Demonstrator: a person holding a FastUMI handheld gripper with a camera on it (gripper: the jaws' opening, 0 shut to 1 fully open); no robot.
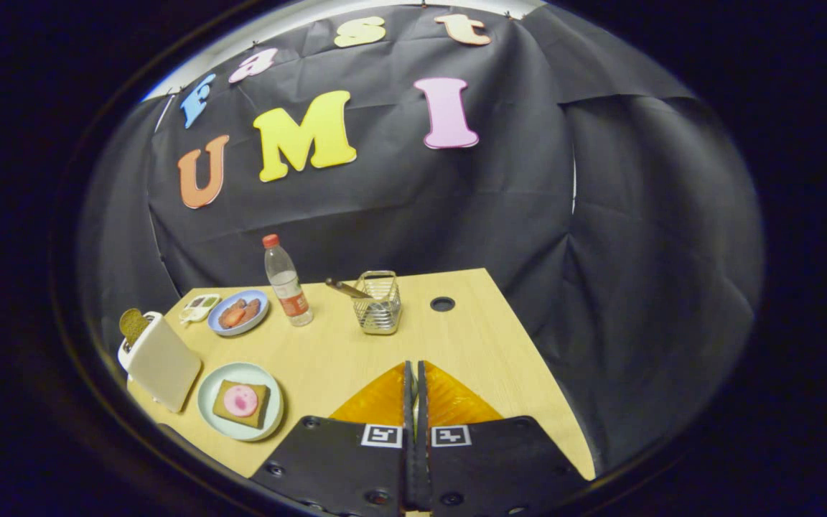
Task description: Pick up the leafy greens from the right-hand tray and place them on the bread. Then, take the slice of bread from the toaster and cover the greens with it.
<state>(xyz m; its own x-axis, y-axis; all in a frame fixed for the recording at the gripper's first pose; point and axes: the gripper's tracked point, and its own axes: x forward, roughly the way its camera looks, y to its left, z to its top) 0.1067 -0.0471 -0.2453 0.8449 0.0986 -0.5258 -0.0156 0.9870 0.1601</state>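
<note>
My gripper (413, 373) is shut with nothing between its fingers, held above the wooden table (471, 337). Far off to the left of the fingers, a pale plate (212, 413) carries a slice of bread (241, 403) topped with a pink round of meat. Left of that plate stands a white toaster (162, 362) with a brown slice of bread (132, 324) sticking up from its slot. Beyond it, a blue plate (239, 312) holds reddish food. A small white tray (199, 307) lies beside the blue plate; its contents are too small to tell.
A plastic water bottle (286, 281) with a red cap stands behind the plates. A wire basket (379, 301) holding a utensil sits straight beyond the fingers. A round cable hole (442, 304) is in the tabletop to its right. The table's right edge slants close by.
</note>
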